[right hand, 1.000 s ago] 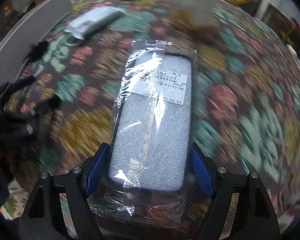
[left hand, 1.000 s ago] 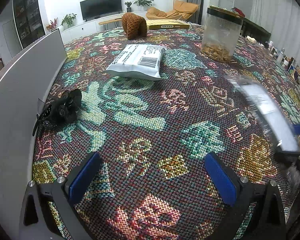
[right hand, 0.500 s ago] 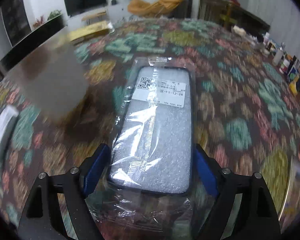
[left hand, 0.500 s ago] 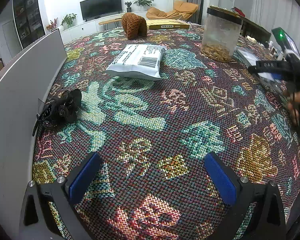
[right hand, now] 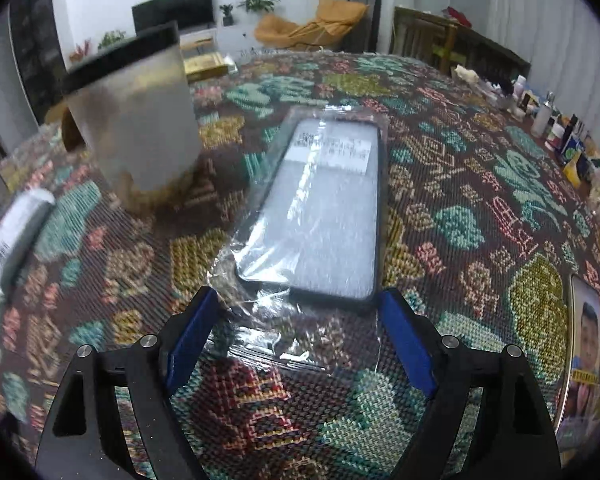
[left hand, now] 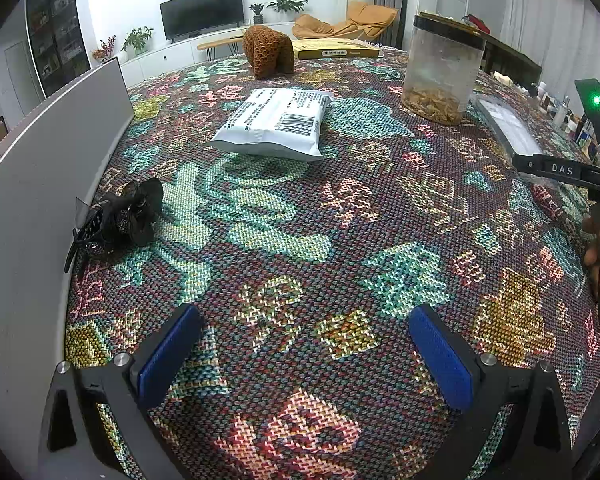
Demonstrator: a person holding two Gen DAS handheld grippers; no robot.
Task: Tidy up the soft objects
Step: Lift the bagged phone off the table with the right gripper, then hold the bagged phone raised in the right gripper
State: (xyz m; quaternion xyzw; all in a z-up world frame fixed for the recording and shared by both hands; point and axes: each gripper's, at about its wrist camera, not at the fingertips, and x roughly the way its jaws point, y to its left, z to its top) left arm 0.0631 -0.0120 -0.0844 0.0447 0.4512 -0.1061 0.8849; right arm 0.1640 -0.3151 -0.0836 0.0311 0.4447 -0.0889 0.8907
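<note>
A flat grey foam pad in a clear plastic bag [right hand: 324, 208] lies on the patterned tablecloth [right hand: 480, 216], next to the clear jar [right hand: 136, 120]. My right gripper [right hand: 300, 344] is open, its blue pads just behind the bag's near end, only the loose plastic between them. The bag also shows in the left wrist view [left hand: 508, 124], far right. My left gripper [left hand: 304, 356] is open and empty over the cloth. A white mailer pouch [left hand: 276, 122] lies ahead of it. A brown knitted thing [left hand: 268, 50] stands at the far end. A black hair accessory [left hand: 120, 216] lies at left.
A grey panel [left hand: 40, 172] stands along the table's left side. A yellow flat box [left hand: 336, 48] lies at the far edge. Small bottles [right hand: 556, 128] line the right edge. A photo card [right hand: 584, 340] lies at near right.
My right gripper carried the bagged pad to the right, set it down beside the jar, opened and drew back a little. The left gripper has not moved.
</note>
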